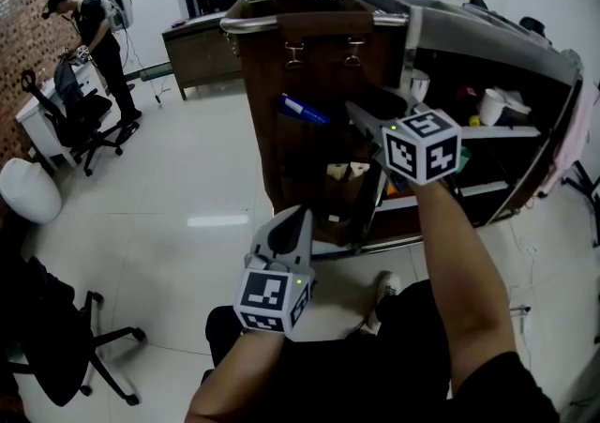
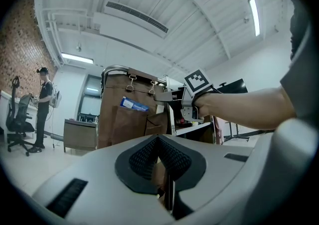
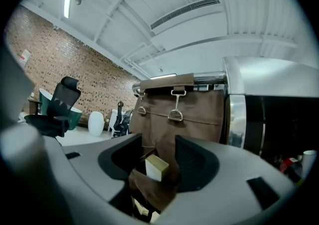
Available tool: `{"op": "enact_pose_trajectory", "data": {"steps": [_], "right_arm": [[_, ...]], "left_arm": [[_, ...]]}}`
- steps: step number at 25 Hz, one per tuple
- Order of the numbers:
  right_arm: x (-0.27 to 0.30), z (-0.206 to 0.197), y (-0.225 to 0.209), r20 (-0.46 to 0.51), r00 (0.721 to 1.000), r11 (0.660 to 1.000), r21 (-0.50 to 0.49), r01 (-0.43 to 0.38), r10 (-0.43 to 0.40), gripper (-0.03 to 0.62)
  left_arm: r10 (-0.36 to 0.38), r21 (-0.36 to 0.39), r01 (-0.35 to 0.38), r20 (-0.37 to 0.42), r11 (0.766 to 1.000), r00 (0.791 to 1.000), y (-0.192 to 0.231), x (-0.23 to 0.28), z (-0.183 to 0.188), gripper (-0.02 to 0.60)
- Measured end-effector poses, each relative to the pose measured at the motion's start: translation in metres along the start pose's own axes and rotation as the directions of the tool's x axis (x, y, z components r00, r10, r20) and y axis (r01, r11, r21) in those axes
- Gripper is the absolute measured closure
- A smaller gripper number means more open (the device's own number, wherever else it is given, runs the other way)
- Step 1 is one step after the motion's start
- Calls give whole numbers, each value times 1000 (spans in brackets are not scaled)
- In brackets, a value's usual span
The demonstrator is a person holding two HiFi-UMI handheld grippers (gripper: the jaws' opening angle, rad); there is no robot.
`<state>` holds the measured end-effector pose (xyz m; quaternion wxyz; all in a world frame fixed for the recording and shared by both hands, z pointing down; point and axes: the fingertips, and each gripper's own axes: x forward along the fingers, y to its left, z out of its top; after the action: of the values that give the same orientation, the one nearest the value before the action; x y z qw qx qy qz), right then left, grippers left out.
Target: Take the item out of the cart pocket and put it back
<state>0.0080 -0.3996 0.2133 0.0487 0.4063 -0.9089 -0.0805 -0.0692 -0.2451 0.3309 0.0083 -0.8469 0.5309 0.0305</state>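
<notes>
A brown fabric organizer with pockets hangs by clips on the end of a metal cart. A small cream box stands in the mouth of a lower pocket, where pale items show in the head view. My right gripper reaches over that pocket; its jaws stand wide on either side of the box and the pads do not press it. A blue packet sticks out of an upper pocket. My left gripper hangs back low in front of the cart, pads together, nothing in it.
The cart's open shelves hold cups and small things. A person stands at the far left by a white desk and an office chair. Another black chair is at the near left. A wooden desk stands behind.
</notes>
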Motion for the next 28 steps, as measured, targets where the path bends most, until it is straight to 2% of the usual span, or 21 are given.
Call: {"op": "enact_pose_trajectory", "data": {"steps": [4,6,9,14,21,28], "right_arm": [[-15,-3,15,10,1000,1000,-1,-19,19,365],[-24,-5,22,21,1000,1000,5,-22,22,414],[-36,-13,28,31,1000,999,44,1,-2,579],[-51,-32,47,26,999,992,124,-28,25,579],[-92,-32,87,73,995,986,147,-82,71,580],[-133,-34,106,115,991,977,196,-88,66,580]], "left_arm": [[1,-3,-2,-4,1000,1000,0,0,-1,581],[2,-4,-2,-5,1000,1000,0,0,-1,581],[1,-2,-1,-3,1000,1000,-1,0,0,581],[-4,7,4,-3,1000,1000,-7,-1,1,581],[-15,10,15,-1,1000,1000,-18,-2,5,581],[-21,29,22,-21,999,1000,-27,-10,3,581]]}}
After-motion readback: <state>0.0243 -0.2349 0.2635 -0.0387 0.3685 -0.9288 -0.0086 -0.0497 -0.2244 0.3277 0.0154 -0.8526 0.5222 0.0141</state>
